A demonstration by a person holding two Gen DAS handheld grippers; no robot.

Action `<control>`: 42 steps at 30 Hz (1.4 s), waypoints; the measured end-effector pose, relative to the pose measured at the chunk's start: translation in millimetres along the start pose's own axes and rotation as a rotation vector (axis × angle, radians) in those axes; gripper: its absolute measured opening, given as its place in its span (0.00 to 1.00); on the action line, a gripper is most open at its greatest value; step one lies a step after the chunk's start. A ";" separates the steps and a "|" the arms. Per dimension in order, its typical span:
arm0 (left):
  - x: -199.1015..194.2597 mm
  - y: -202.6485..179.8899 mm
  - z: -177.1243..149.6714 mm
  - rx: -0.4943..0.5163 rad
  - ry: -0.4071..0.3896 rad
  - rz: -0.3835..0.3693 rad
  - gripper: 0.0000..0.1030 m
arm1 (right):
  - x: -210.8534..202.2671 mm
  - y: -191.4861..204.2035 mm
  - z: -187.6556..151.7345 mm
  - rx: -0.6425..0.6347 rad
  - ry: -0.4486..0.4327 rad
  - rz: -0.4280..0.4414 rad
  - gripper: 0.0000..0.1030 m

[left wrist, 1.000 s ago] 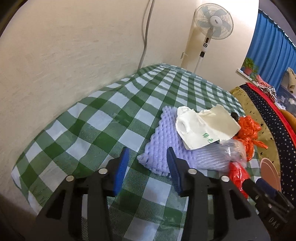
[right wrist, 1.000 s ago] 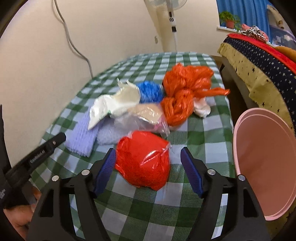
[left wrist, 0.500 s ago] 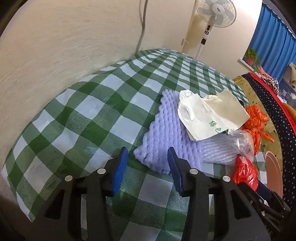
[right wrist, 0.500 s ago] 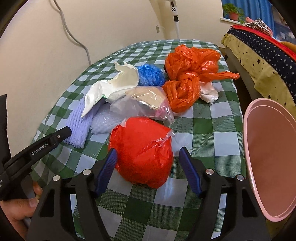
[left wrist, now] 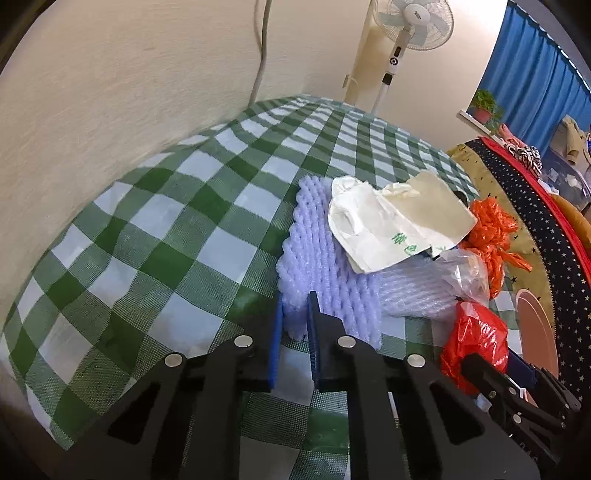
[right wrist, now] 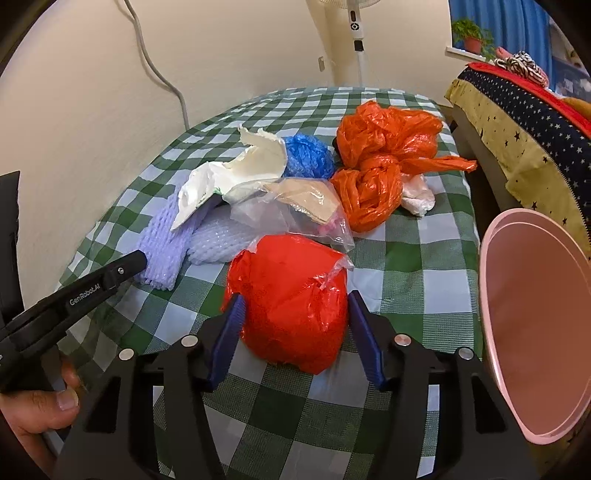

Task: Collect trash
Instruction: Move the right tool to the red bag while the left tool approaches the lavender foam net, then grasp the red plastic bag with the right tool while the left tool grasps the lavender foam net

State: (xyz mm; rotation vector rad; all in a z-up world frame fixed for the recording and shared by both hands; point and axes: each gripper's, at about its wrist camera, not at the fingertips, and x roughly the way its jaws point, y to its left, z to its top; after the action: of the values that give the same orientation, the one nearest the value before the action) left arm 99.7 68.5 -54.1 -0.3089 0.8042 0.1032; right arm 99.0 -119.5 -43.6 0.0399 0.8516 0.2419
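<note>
A pile of trash lies on a green checked tablecloth (left wrist: 155,229). My left gripper (left wrist: 294,325) is shut on the near corner of a lilac foam net (left wrist: 321,266), which also shows in the right wrist view (right wrist: 162,243). A white paper bag (left wrist: 388,229) lies on the net. My right gripper (right wrist: 293,325) is open, with its fingers either side of a red plastic bag (right wrist: 291,295) and close to it. Behind lie a clear bag (right wrist: 291,206), a blue net (right wrist: 306,155) and orange bags (right wrist: 380,151).
A pink bin (right wrist: 535,317) stands at the table's right edge, its mouth towards me. A bed with a starred cover (right wrist: 524,122) is at the right. A wall runs along the left, and a standing fan (left wrist: 410,22) is at the back.
My left gripper moved forward and closed on the corner of the lilac foam net. My right gripper moved closer, so its fingers now flank the red bag.
</note>
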 end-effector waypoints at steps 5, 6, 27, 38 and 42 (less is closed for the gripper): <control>-14.5 -0.8 5.0 0.019 -0.061 0.020 0.11 | -11.1 0.7 1.8 -0.005 -0.029 -0.001 0.53; -17.6 -1.0 5.4 0.022 -0.072 0.023 0.11 | -13.5 1.1 2.0 -0.008 -0.035 -0.001 0.53; -94.0 -8.1 3.6 0.122 -0.259 0.067 0.11 | -77.9 6.4 2.7 -0.021 -0.175 -0.020 0.52; -124.7 -14.5 -1.3 0.150 -0.315 0.059 0.11 | -106.5 -0.2 1.1 0.002 -0.228 -0.039 0.52; -133.2 -13.6 -1.2 0.150 -0.331 0.050 0.11 | -113.0 -1.4 0.0 0.008 -0.238 -0.041 0.52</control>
State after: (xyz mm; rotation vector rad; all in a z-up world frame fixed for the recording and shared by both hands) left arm 9.6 58.6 44.5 -0.1244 0.4884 0.1365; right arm 27.8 -146.5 39.8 0.0573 0.6157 0.1905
